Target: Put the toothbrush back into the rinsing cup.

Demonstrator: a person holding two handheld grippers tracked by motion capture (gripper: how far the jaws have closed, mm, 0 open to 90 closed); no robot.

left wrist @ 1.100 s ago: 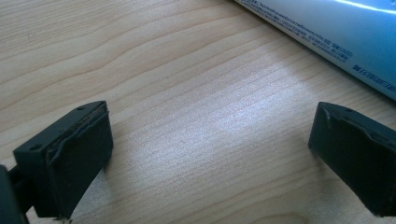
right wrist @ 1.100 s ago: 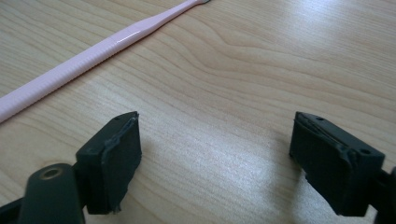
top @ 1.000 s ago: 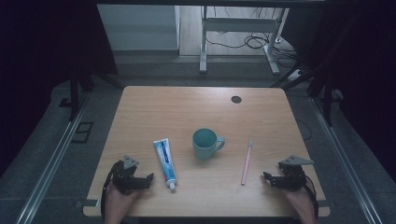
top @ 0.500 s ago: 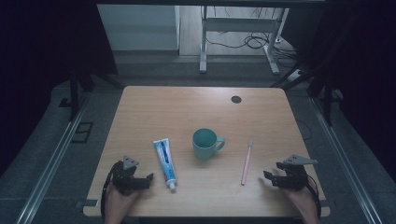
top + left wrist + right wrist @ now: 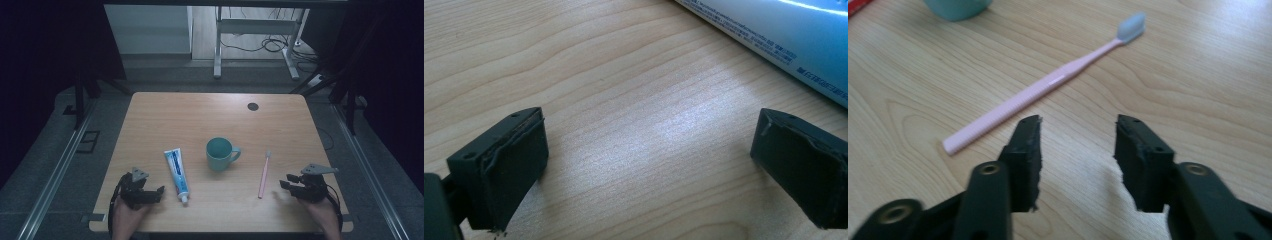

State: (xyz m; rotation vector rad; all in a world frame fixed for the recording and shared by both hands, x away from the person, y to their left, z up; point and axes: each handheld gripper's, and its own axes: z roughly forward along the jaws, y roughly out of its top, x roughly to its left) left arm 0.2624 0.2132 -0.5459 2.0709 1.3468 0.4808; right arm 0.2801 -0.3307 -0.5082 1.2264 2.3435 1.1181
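While my right gripper (image 5: 286,184) sits low near the table's (image 5: 200,115) front right corner, the toothbrush (image 5: 263,175) lies just ahead of its tips, apart from them and untouched. In the right gripper view the pink handle runs slantwise across the wood, its near end just beyond my left jaw and its pale bristled head (image 5: 1131,25) pointing away toward the far edge. My jaws there have just been closing, yet they stand parted with bare wood between them and nothing pinched. From the high view the toothbrush lies roughly along the table's depth, between the right gripper and the mug (image 5: 220,154), well short of the right edge. The teal mug stands upright near the table's middle, its handle turned toward the toothbrush, and its base shows at the top left of the right gripper view. On the mug's other side the toothpaste (image 5: 177,172) lies flat, cap end toward the front edge. My left gripper (image 5: 159,192) rests near the front left corner, just beside that cap end; in the left gripper view its jaws are spread wide over bare wood, and the blue tube passes the upper right corner without touching either pad. A small dark disc (image 5: 253,106) sits near the far edge, toward the right.
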